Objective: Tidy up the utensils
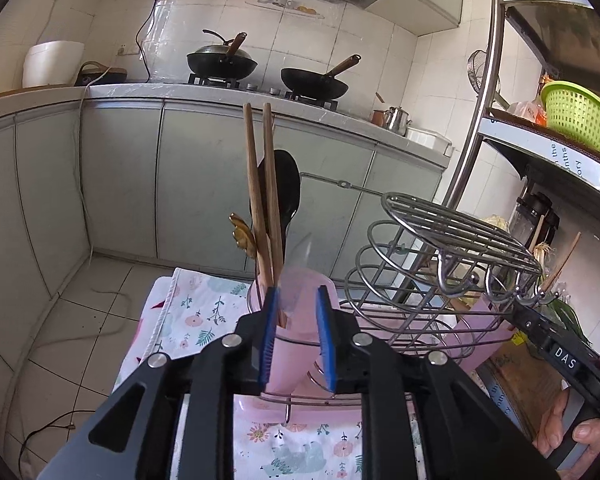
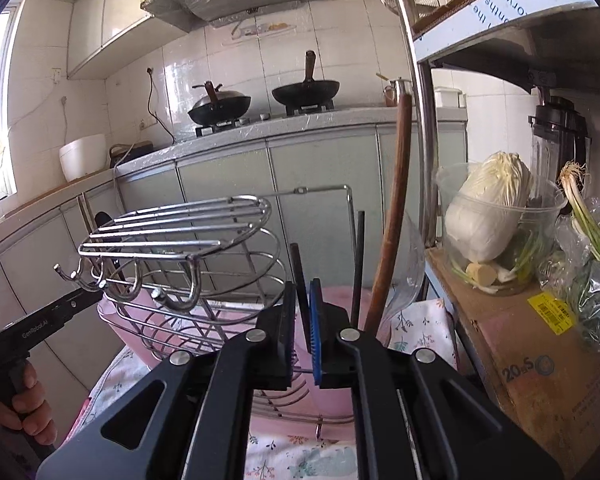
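The kitchen counter [image 1: 148, 94] runs across the far side of the scene, carrying a gas hob with two black woks [image 1: 314, 82].

A metal shelf unit [image 2: 500, 340] stands at the right. It holds a clear tub with a cabbage [image 2: 488, 208] and, on an upper level, a green basket [image 1: 580, 114].

A floral cloth [image 1: 196, 316] covers the near work surface.

The wire utensil rack [image 1: 440, 264] stands on the cloth, with a flat grille top and hooks along its near edge. Pink plastic cups [image 1: 296, 320] sit in its compartments.

The left compartment holds the task items upright: a black spoon [image 1: 286, 188], a pair of wooden chopsticks [image 1: 266, 200] and a small brass-coloured utensil [image 1: 242, 236].

In the right wrist view, a long wooden handle [image 2: 396, 208] and a black chopstick [image 2: 358, 264] stand in the right cup.

The left gripper [image 1: 298, 332] hovers at the left cup with its jaws moderately apart. The chopsticks touch the inner face of its left finger, and nothing is clamped between the two pads.

The right gripper [image 2: 302, 328] has its jaws narrowed onto a second black chopstick [image 2: 298, 268], which rises upright from between the blue pads [image 2: 315, 332] above the right cup.
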A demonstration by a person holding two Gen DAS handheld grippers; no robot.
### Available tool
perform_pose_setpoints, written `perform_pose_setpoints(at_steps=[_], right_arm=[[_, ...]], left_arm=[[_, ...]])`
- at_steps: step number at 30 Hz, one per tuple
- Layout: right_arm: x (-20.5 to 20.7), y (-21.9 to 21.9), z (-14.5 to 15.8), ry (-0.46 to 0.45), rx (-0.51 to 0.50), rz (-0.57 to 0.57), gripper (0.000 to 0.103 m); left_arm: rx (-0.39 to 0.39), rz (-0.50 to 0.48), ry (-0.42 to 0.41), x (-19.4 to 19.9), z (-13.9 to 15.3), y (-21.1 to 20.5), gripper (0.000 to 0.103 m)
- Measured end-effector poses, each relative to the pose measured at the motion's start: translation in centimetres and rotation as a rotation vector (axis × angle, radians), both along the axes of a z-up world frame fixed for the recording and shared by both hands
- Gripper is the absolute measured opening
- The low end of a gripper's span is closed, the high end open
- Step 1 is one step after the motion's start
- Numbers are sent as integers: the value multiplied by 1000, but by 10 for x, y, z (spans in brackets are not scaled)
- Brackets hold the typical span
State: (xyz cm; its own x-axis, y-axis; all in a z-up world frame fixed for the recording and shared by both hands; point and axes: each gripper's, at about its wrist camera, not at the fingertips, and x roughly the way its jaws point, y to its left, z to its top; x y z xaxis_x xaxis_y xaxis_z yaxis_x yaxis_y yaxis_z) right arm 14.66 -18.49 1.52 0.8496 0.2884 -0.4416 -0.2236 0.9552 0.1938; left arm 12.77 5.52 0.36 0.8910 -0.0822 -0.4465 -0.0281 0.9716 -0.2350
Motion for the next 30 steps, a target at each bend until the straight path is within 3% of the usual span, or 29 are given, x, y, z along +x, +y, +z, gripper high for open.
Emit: perform_pose_setpoints(at_steps=[2, 7, 18, 30], right_arm=[[-3, -1, -1, 21, 1, -15, 20], [-13, -3, -3, 57, 2, 4, 38], [-55, 3, -3, 45, 6, 11, 43], [-101, 32, -9, 22, -62, 37, 59]], left_arm=[[6, 3, 3, -3, 1, -1, 25], [25, 2, 26, -10, 6, -5, 27], [70, 15, 58, -40, 11, -23, 28], [82, 24, 63, -88, 8, -35, 28]])
